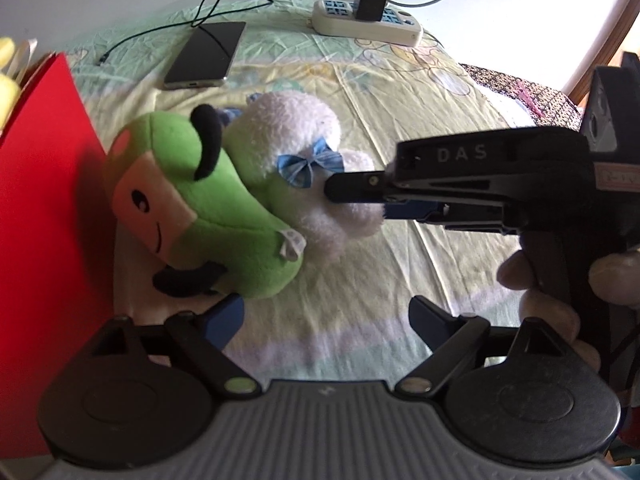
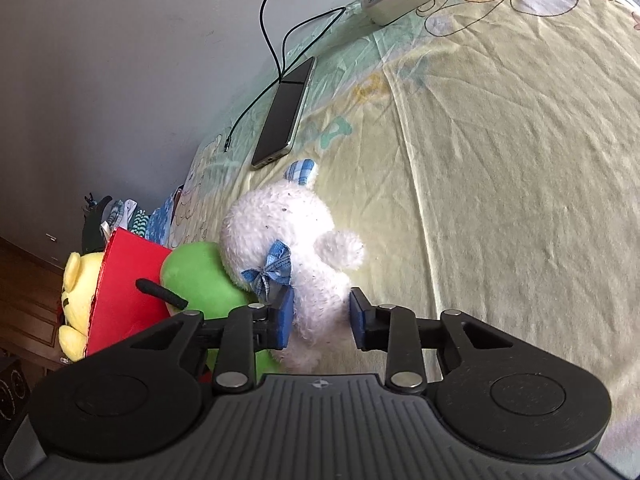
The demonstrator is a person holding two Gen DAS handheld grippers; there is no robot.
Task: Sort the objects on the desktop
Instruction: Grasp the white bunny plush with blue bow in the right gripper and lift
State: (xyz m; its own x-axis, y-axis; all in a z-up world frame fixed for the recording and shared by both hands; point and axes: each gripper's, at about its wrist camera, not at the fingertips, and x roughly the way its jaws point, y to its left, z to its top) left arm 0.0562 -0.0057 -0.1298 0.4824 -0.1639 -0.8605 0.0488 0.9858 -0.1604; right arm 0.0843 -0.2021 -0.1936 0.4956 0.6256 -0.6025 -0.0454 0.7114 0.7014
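Observation:
A white plush toy point(image 1: 296, 132) with a blue bow lies on the pale yellow bedsheet point(image 1: 420, 128), leaning against a green plush toy point(image 1: 208, 208) with black arms. In the right wrist view my right gripper point(image 2: 322, 318) is shut on the white plush toy point(image 2: 280, 224), one blue pad on each side of its lower body. The left wrist view shows the right gripper point(image 1: 352, 196) reaching in from the right, held by a hand point(image 1: 552, 304). My left gripper point(image 1: 326, 316) hovers open just in front of the green plush, holding nothing.
A red box point(image 1: 40, 200) stands at the left, touching the green plush point(image 2: 196, 276); a yellow plush point(image 2: 78, 292) sits inside it. At the back lie a phone point(image 1: 206, 54), a black cable point(image 1: 160, 28) and a power strip point(image 1: 368, 26) with a charger.

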